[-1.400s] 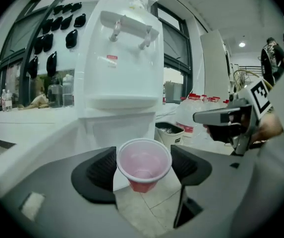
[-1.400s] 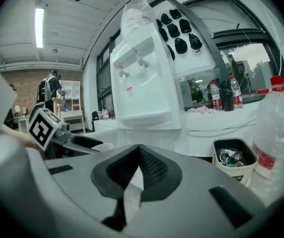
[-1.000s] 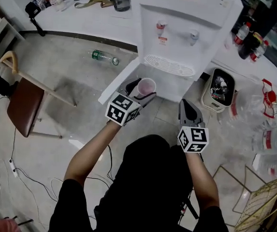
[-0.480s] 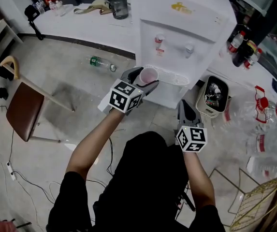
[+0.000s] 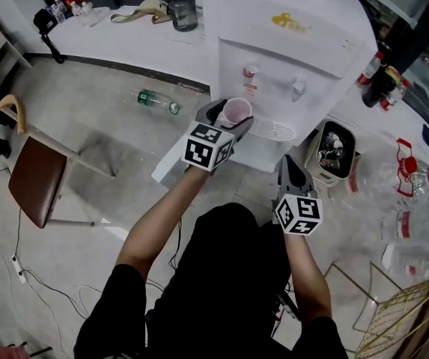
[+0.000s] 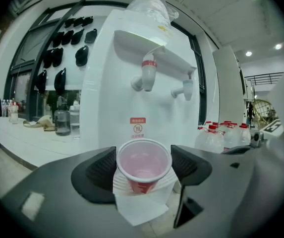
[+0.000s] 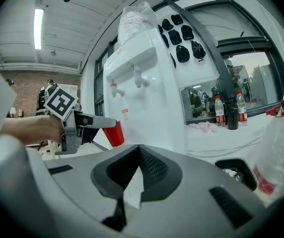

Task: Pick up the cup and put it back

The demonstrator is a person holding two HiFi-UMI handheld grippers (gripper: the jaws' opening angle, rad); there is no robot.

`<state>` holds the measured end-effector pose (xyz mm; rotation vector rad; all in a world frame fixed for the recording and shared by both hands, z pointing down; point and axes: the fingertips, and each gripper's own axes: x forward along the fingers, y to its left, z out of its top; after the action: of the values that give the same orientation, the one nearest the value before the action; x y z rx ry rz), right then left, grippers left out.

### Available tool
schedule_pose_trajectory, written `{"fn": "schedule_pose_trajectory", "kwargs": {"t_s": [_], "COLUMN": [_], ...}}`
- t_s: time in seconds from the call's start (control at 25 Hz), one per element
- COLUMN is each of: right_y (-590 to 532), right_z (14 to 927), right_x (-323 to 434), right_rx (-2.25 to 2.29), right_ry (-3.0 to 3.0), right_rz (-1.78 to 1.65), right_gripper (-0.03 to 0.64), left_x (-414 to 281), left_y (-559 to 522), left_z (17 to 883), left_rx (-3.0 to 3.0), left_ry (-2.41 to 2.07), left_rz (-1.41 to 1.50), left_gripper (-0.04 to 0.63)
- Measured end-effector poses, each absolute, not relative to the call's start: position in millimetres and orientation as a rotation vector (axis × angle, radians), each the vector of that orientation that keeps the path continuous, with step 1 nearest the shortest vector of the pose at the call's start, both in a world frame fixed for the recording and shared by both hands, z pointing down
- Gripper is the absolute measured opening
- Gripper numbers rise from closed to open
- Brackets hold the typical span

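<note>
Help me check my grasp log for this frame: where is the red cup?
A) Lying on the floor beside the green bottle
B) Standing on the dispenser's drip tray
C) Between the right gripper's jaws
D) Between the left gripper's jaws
D: the left gripper view shows the red cup clamped upright between the jaws of the left gripper, held in front of the water dispenser, while the right gripper is shut on nothing.
</note>
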<state>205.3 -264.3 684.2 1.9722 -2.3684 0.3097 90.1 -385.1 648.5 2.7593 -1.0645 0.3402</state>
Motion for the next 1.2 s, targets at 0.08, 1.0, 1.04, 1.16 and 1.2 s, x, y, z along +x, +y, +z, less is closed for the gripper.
{"fn": "schedule_pose_trajectory", "kwargs": {"t_s": [0.08,1.0,1.04,1.16,1.2], "right_y": [-267.4,-277.1,-277.1,-277.1,-277.2], "right_z": [685.9,690.0,690.6,692.3,692.8], "right_x": [205.2,204.9,205.1,205.7,205.6], "right_rx": [1.973,1.974,1.974,1.977,1.977], "right_ry": [-2.363,-2.344,-2.343,-2.34,-2.34], "right_rz": [0.312,0.318,0.318,0.319,0.319], "right_gripper": [-0.005,-0.005,-0.005,-0.005,-0.005], "left_x": [91.9,100.0,99.9,99.4,99.6], "left_y": [-388.0,-407.1,-407.2,-406.9,-406.7], "left_z": [653.1,658.3,657.5,656.6,656.4], "left_rx": [2.745,2.763,2.766,2.769,2.77], "left_ry": [-1.076,-1.168,-1.169,-1.17,-1.168], "left_rz": [0.341,0.312,0.308,0.298,0.296], "left_gripper": [0.342,0.344,0.345,0.345,0.345]}}
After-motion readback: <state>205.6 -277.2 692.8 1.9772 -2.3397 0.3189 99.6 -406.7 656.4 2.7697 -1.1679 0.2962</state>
